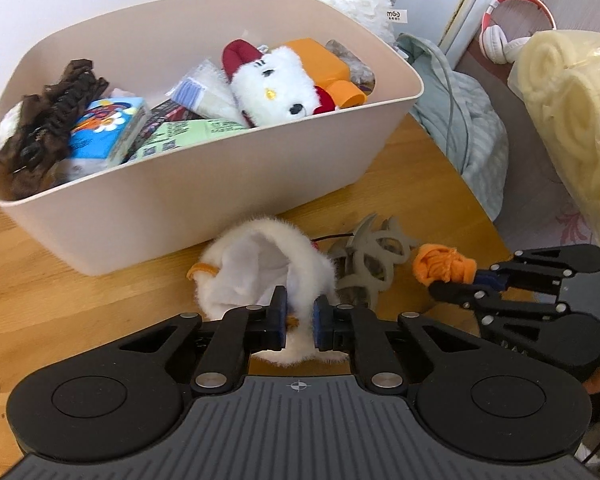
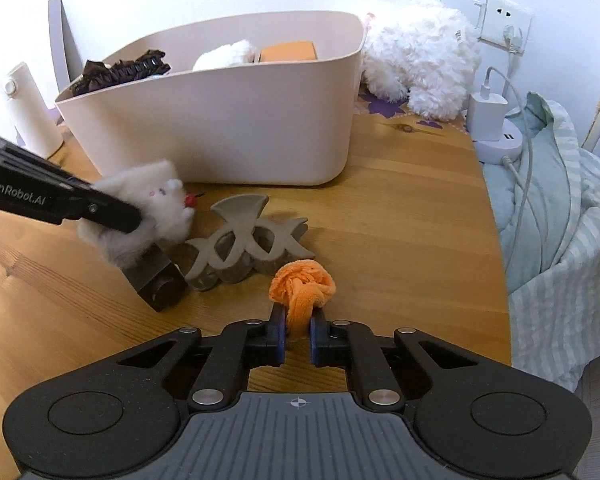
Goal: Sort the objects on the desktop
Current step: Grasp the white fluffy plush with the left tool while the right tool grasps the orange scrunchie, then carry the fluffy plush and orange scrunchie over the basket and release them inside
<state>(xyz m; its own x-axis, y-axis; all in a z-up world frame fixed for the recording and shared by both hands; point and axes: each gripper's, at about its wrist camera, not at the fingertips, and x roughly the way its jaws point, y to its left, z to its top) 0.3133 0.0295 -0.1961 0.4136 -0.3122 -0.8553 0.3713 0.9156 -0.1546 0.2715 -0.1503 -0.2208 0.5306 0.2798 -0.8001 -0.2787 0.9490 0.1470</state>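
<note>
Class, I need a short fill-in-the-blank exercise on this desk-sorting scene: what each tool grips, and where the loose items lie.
1. The left tool is shut on the fluffy ____ pouch.
2. The right tool is shut on the ____ scrunchie.
3. The grey hair claw lies on the wooden ____.
4. The plush cat sits inside the beige ____.

Missing words: white; orange; table; bin

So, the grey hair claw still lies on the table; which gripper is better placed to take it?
Neither is free: left gripper is shut on the white plush, right gripper on the orange scrunchie. The hair claw lies between them; I cannot tell which is nearer.
</note>
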